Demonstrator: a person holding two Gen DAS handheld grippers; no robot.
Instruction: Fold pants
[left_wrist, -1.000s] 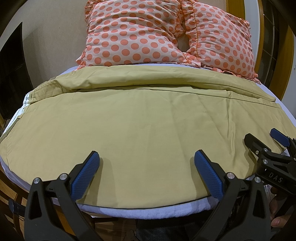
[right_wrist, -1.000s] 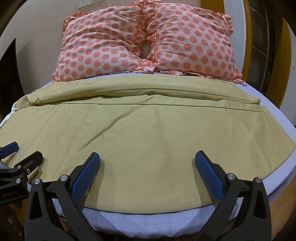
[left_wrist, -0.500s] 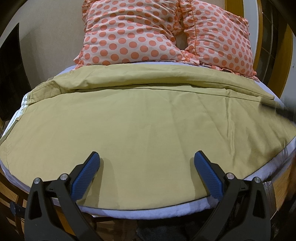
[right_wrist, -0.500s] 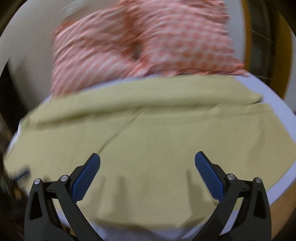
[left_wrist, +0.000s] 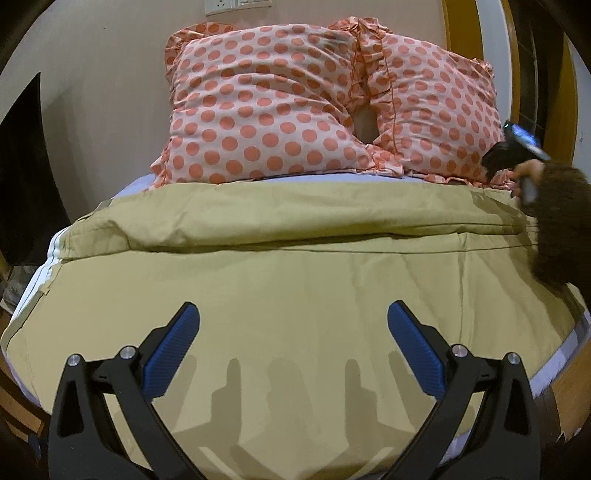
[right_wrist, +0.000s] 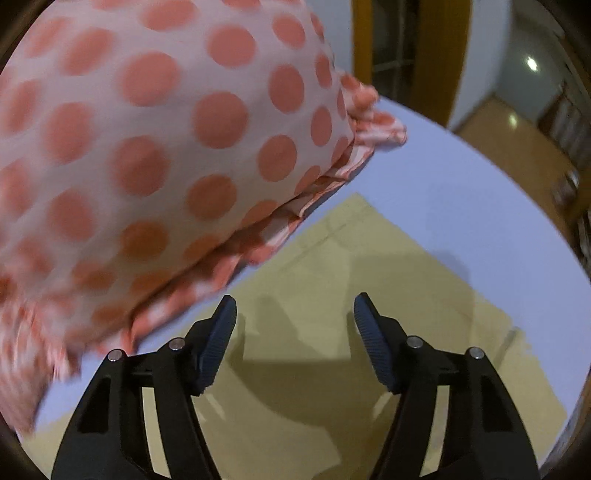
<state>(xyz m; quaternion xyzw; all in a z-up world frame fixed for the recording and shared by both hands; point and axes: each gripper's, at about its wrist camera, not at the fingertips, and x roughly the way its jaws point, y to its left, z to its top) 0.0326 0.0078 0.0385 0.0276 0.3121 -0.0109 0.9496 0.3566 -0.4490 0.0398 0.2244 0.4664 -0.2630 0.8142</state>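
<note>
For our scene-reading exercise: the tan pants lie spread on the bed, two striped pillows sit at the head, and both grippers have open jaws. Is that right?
One detail is wrong: the pillows are polka-dotted, not striped, as the left wrist view shows. The pants do lie spread on the bed, and the left gripper and right gripper are both open.

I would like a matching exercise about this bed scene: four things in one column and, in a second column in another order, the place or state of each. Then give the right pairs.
Things:
1. khaki cotton pants
2. pink pillows with orange dots
3. left claw
4. right claw

Places or states:
A. open, above the far right corner of the cloth, next to a pillow
B. leaning on the wall at the head of the bed
C. spread flat over the pale sheet
D. open, above the near edge of the cloth

Pairs: 1-C, 2-B, 3-D, 4-A
</note>
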